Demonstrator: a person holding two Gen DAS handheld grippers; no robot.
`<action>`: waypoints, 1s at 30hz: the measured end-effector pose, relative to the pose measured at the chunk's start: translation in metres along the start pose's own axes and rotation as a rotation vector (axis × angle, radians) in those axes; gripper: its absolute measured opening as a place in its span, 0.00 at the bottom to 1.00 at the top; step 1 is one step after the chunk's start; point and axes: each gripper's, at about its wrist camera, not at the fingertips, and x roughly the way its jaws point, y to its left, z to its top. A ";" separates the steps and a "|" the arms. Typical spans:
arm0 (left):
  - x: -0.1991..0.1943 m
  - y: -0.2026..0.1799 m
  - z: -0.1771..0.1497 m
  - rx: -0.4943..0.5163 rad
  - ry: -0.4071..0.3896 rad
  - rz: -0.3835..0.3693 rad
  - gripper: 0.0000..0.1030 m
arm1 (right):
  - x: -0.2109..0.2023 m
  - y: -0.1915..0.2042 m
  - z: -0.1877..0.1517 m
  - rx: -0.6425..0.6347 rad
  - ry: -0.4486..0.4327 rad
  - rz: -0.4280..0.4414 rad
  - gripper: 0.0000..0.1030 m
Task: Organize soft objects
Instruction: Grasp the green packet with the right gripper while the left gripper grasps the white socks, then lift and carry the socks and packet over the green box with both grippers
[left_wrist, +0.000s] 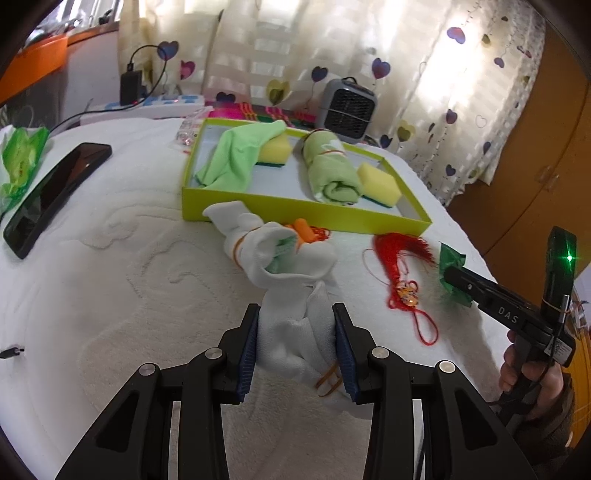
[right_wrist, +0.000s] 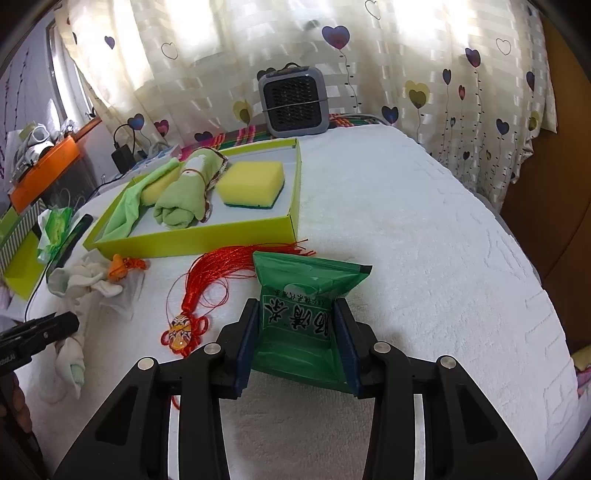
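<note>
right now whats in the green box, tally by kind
yellow sponges: 2
rolled green towel: 1
loose green cloth: 1
total: 4, all inside the green box

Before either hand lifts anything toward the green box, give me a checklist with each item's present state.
1. Left gripper closed on the white socks: ok, both pads press the fabric.
2. Right gripper closed on the green packet: ok, the packet sits squeezed between the pads.
3. Free room in the green box: ok, bare floor shows between the green cloth and the rolled towel.
4. Red tassel clear of the packet: cannot tell, its strands run behind the packet's top edge.
5. Socks will lift as one bundle: cannot tell, a rubber band lies loose at the near end.
</note>
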 end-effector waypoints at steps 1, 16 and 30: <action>-0.001 -0.001 0.000 0.002 0.000 -0.002 0.36 | -0.001 0.000 0.000 0.000 -0.002 0.002 0.40; -0.019 -0.028 -0.008 0.068 -0.028 -0.054 0.36 | -0.021 0.004 -0.006 -0.012 -0.033 0.046 0.40; -0.031 -0.035 0.001 0.089 -0.073 -0.049 0.36 | -0.039 0.012 -0.002 -0.032 -0.087 0.080 0.40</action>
